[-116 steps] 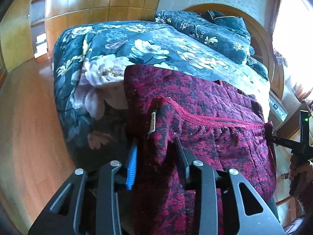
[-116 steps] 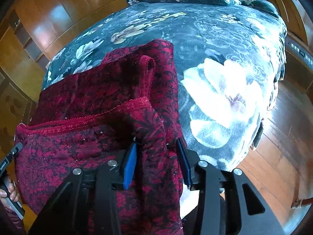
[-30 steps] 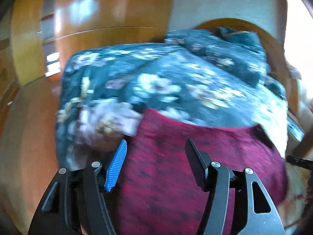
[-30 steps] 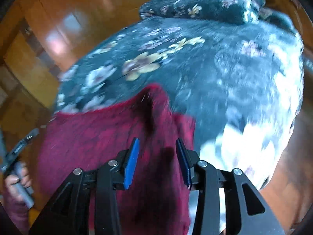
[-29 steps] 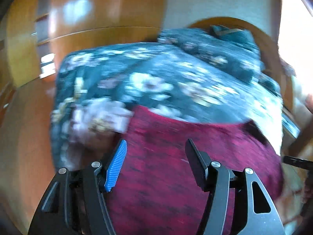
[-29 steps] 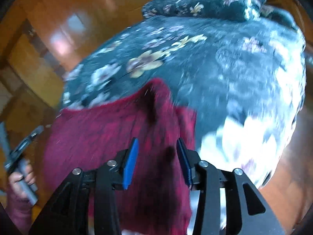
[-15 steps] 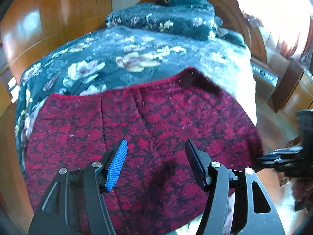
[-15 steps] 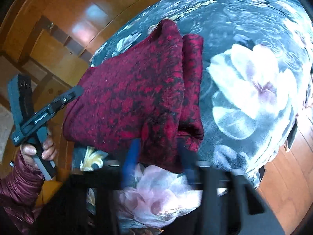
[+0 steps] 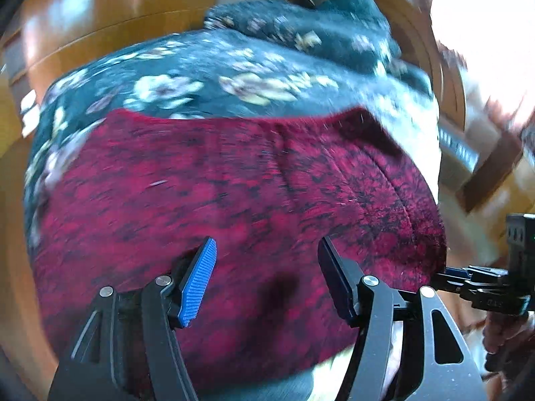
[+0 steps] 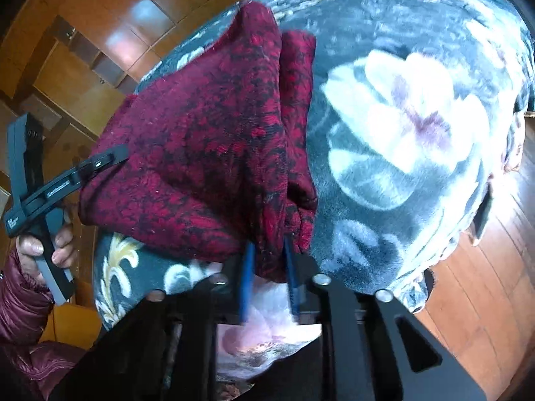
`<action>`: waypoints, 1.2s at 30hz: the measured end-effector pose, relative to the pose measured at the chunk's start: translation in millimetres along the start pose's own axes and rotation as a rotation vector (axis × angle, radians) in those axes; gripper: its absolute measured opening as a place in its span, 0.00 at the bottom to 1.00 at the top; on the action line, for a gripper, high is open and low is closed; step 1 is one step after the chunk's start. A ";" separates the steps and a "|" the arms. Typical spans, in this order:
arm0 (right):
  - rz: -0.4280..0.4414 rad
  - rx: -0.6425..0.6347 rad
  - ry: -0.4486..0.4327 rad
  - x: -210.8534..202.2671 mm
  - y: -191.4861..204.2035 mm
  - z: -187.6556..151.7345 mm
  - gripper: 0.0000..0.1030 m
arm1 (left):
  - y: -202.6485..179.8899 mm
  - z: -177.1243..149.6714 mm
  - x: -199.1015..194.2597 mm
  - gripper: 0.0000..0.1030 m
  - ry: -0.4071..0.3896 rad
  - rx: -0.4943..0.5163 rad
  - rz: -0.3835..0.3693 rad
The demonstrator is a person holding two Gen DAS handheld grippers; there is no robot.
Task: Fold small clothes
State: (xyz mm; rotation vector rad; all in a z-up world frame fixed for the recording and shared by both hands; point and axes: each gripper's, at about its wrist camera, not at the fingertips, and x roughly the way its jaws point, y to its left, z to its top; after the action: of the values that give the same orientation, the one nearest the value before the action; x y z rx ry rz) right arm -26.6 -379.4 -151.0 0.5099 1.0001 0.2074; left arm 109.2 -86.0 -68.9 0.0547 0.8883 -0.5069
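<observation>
A dark red patterned garment (image 9: 234,193) lies folded on the floral bed cover (image 9: 234,67); it also shows in the right wrist view (image 10: 207,153). My left gripper (image 9: 267,274) is open and empty just above the garment's near part. My right gripper (image 10: 267,267) is shut on the garment's near right edge, with cloth pinched between its blue pads. The left gripper shows in the right wrist view (image 10: 100,163) at the garment's left side, hand on its handle.
The bed cover (image 10: 418,117) has big pale flowers. Pillows (image 9: 317,23) lie at the wooden headboard (image 9: 444,77). Wooden wardrobe panels (image 10: 83,50) stand behind, and wooden floor (image 10: 495,284) lies right of the bed.
My left gripper let go of the garment and stayed open, shifting over it. My right gripper closed on the garment's right edge. The garment now lies folded flat on the bed.
</observation>
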 end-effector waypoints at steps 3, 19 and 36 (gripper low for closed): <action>-0.023 -0.001 -0.054 -17.4 7.0 1.0 0.51 | 36.1 -10.8 -36.8 0.68 -0.062 -0.093 -0.002; 0.013 -0.208 -0.040 26.9 145.1 27.8 0.70 | 209.0 -92.8 -92.3 0.68 -0.118 -0.595 -0.229; -0.057 -0.170 0.043 71.6 138.3 24.3 0.73 | 173.7 -113.3 -56.1 0.10 0.023 -0.451 -0.287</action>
State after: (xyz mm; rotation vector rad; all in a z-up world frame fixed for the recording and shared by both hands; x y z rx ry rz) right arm 40.8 -239.3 -125.0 0.3226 1.0276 0.2512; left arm 74.8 118.0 -126.6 -0.4850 1.0217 -0.5617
